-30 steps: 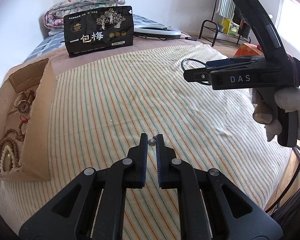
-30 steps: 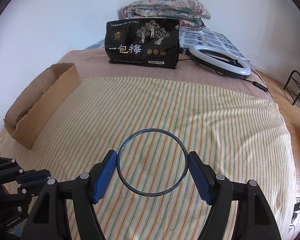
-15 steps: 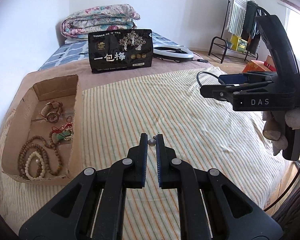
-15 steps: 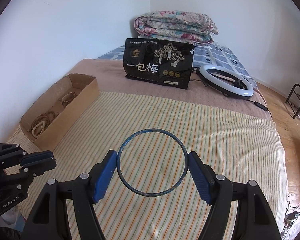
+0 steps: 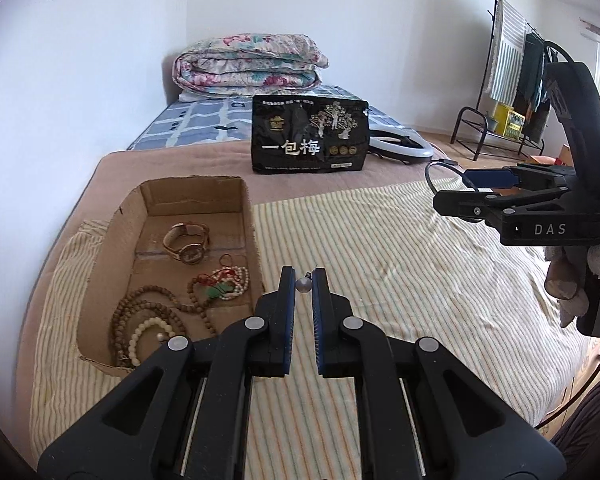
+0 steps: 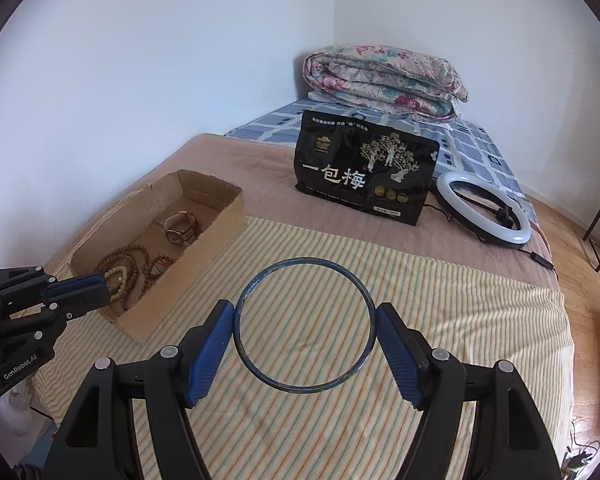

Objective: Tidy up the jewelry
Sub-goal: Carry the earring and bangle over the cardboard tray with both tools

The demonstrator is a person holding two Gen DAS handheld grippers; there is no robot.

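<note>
From the left wrist view, the left gripper (image 5: pixel 303 282) has its jaws pinched on a small grey bead pendant (image 5: pixel 302 284), held right at the tips above the striped bedspread (image 5: pixel 400 272), just to the right of the cardboard box (image 5: pixel 116 240) where a watch (image 5: pixel 186 240) and several bead strands (image 5: pixel 148 308) already lie. To finish this well I would carry the pendant leftward over the box wall, lower it close to a bare patch of cardboard, and only then ease the jaws apart, since so small a piece could roll or bounce away if dropped from height. Its tiny loop end points up and away from the camera; which way any chain hangs I cannot tell. From the right wrist view, the right gripper (image 6: pixel 305 338) has its jaws spread wide yet bearing on the outside of a thin blue bangle (image 6: pixel 356 376), so it is clamped across its width. The ring faces the camera, its plane tilted slightly back, and being round it has no long axis. It hangs over the bedspread, well apart from the box, with the left gripper at the box's near corner.
</note>
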